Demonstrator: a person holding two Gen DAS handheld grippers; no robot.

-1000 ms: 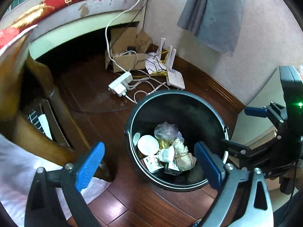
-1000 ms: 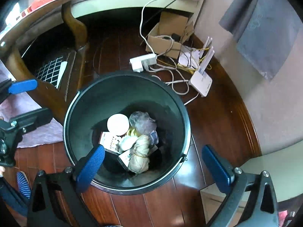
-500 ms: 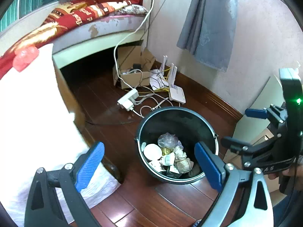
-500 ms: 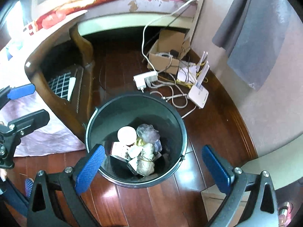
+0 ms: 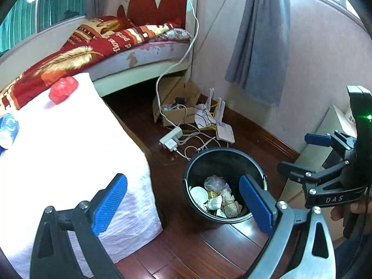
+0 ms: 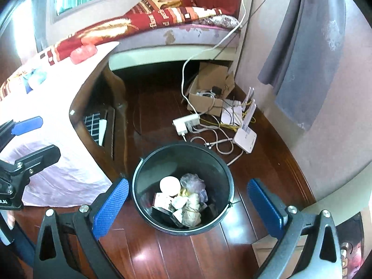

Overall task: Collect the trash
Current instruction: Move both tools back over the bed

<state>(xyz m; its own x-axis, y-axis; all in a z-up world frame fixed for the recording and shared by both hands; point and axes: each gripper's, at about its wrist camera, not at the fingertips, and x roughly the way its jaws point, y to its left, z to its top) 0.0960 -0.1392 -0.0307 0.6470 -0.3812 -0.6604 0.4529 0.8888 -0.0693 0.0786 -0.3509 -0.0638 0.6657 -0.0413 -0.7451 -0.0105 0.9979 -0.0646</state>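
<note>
Right wrist: one black bin (image 6: 141, 172), one white cup (image 6: 170, 185).

black bin (image 6: 139, 186) upright on floor, holding crumpled, possibly paper, trash (image 6: 189, 205).

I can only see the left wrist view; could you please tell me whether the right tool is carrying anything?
Observer: No. The right tool is open with nothing between its pads, and it points down at the black bin.
Operator: Thank you. The cloth hides the table's side from me; is anything under there?
Observer: Yes. The right wrist view shows the table's wooden leg and, behind it, a low shelf holding a flat item with a grid pattern, perhaps a keyboard.
</note>
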